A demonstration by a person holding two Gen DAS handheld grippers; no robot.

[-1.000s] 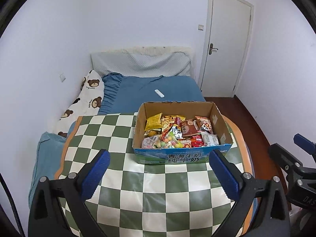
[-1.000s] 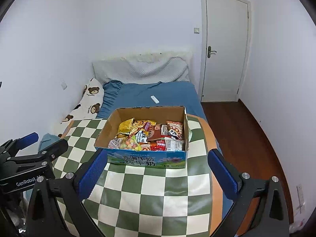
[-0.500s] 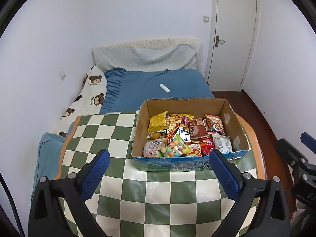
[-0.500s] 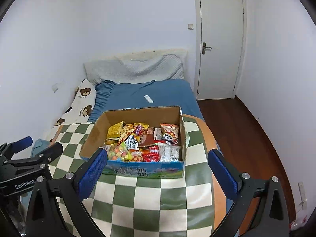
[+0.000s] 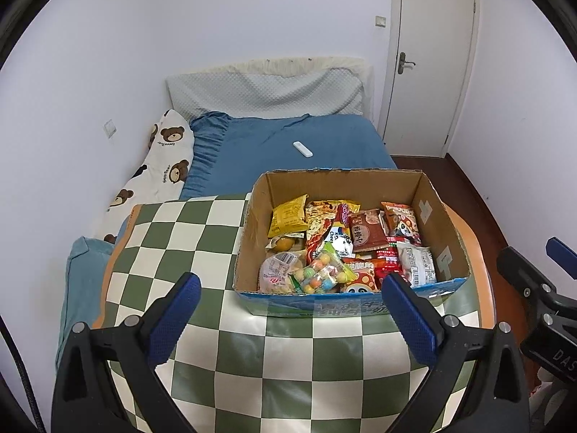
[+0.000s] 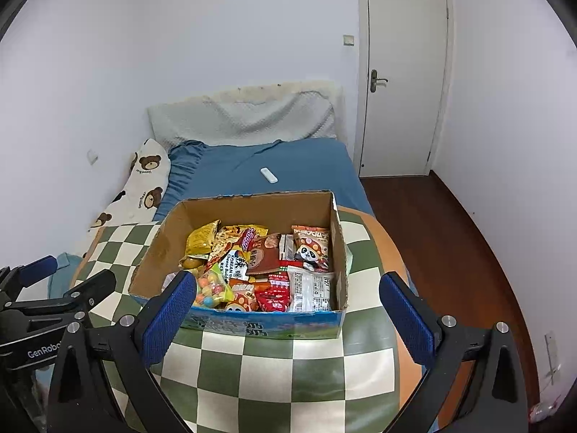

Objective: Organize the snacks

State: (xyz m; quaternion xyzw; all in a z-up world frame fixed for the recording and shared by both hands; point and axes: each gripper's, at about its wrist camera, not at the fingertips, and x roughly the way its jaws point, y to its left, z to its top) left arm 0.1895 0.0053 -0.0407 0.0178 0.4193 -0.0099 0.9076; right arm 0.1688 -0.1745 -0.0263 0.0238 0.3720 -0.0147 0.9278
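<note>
An open cardboard box (image 5: pixel 436 223) (image 6: pixel 158 249) full of mixed snack packets stands on a round table with a green-and-white checked cloth (image 5: pixel 288 361) (image 6: pixel 281 371). Inside lie a yellow chip bag (image 5: pixel 288 216) (image 6: pixel 200 240), a clear bag of coloured candy balls (image 5: pixel 319 276) (image 6: pixel 212 288), a brown packet (image 5: pixel 366 231) (image 6: pixel 265 254) and a panda packet (image 6: pixel 312 247). My left gripper (image 5: pixel 292 315) is open, just in front of the box's near wall. My right gripper (image 6: pixel 288 308) is open too, held close above the near edge of the box. Neither holds anything.
A bed with a blue sheet (image 5: pixel 288 144) lies behind the table, with a white remote (image 5: pixel 302 149) on it and a bear-print pillow (image 5: pixel 158 166) by the left wall. A shut white door (image 5: pixel 429 61) and wooden floor (image 6: pixel 443 238) are on the right.
Both grippers have moved forward toward the box, which now looms larger and nearer in both views. Both stay open and empty.
</note>
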